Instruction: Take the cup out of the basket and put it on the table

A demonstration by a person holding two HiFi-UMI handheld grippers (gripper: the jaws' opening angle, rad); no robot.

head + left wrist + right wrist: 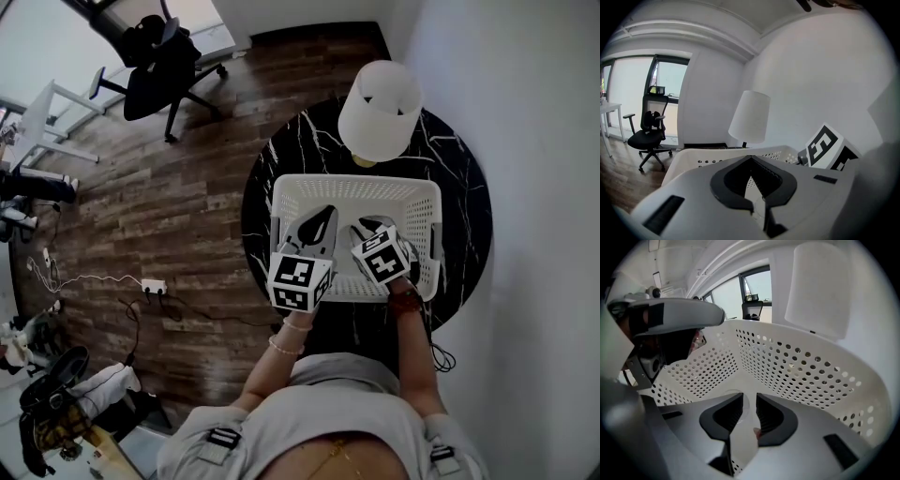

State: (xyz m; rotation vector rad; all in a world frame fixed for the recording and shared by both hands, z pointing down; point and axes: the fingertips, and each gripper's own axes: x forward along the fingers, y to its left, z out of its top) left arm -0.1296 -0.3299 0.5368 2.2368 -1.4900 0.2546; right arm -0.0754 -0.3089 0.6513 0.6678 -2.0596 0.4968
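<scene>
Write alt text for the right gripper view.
The right gripper sits inside a white perforated basket, its jaws a narrow gap apart. A faint clear rim, probably the cup, shows at their tips, but a grip cannot be confirmed. A white lampshade rises beyond the basket.

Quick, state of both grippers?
Left gripper: shut, empty.
Right gripper: open a little, down inside the basket, holding nothing I can make out.

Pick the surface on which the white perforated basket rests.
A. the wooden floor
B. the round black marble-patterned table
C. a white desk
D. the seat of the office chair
B: in the head view the basket sits on the round black table, just in front of the white lamp.
</scene>
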